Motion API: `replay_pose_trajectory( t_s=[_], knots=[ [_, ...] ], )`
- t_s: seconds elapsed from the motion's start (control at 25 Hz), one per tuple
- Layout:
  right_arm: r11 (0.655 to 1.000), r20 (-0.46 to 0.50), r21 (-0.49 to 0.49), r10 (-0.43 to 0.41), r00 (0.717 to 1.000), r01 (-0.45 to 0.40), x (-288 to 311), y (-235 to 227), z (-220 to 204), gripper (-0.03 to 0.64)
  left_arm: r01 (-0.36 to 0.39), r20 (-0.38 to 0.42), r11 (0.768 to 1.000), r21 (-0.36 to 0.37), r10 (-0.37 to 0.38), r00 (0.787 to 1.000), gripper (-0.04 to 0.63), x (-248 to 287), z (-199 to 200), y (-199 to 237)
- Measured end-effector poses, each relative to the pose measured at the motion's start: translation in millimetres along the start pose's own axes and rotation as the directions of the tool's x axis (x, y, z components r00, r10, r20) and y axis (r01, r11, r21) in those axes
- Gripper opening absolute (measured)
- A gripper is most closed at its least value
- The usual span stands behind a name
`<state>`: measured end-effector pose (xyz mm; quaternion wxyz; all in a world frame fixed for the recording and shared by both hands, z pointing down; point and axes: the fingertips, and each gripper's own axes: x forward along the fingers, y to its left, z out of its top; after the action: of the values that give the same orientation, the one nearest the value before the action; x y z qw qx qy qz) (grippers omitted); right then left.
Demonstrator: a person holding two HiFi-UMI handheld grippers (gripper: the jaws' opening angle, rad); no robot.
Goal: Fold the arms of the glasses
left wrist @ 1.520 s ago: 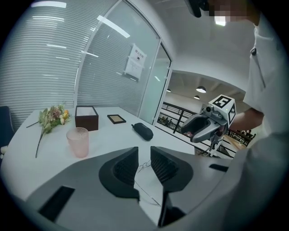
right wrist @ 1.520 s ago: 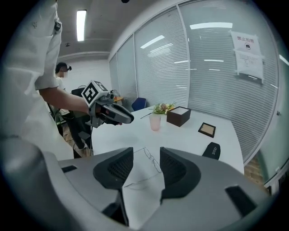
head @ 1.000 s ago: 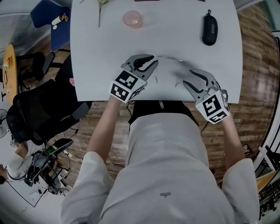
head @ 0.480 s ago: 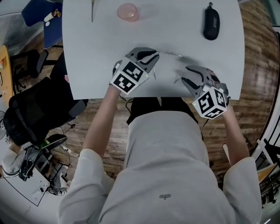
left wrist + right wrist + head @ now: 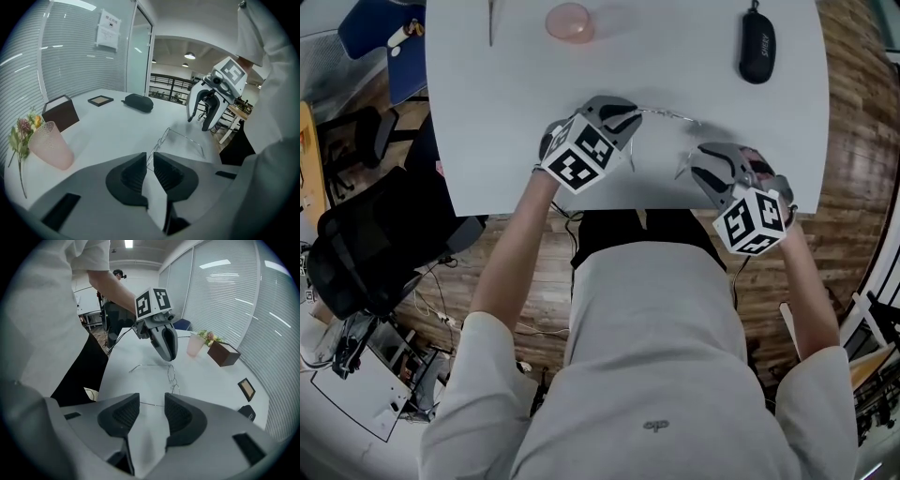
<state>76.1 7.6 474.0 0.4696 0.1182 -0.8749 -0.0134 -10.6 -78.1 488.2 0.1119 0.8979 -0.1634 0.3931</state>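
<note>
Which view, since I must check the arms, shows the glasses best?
The right gripper view: the glasses show lenses and an unfolded arm clearly. The left gripper view hides part behind its jaws; the head view gives only a thin wire.

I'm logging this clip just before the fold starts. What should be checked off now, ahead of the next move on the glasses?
1. Glasses rest on the table, both arms spread: ok.
2. Left gripper steadies the frame: cannot tell. Its fingers stand almost together at the frame's near end, and the grip is unclear.
3. Right gripper lined up: ok. Its fingers are apart and have just been closing. The right arm shows between them, not pressed.
4. Grippers apart from each other: ok.
5. Room to fold: ok. The cup and the case stand far off.
</note>
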Motion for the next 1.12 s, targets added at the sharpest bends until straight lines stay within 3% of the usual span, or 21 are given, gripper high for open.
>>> replay_pose_trajectory(
  t_s=[0.64, 1.12],
  knots=[
    [0.998, -0.038, -0.056, 0.02, 0.999, -0.022, 9.9, 4.0, -11.6, 0.162, 0.002, -0.092, 0.993, 0.121, 0.01, 0.996, 0.048, 21.4, -10.2, 0.5],
    [0.989, -0.077, -0.129, 0.056, 0.995, -0.066, 21.8, 11.4, -20.6, 0.153, 0.012, -0.109, 0.986, 0.167, 0.007, 0.994, 0.034, 23.8, -8.6, -2.2]
  ],
)
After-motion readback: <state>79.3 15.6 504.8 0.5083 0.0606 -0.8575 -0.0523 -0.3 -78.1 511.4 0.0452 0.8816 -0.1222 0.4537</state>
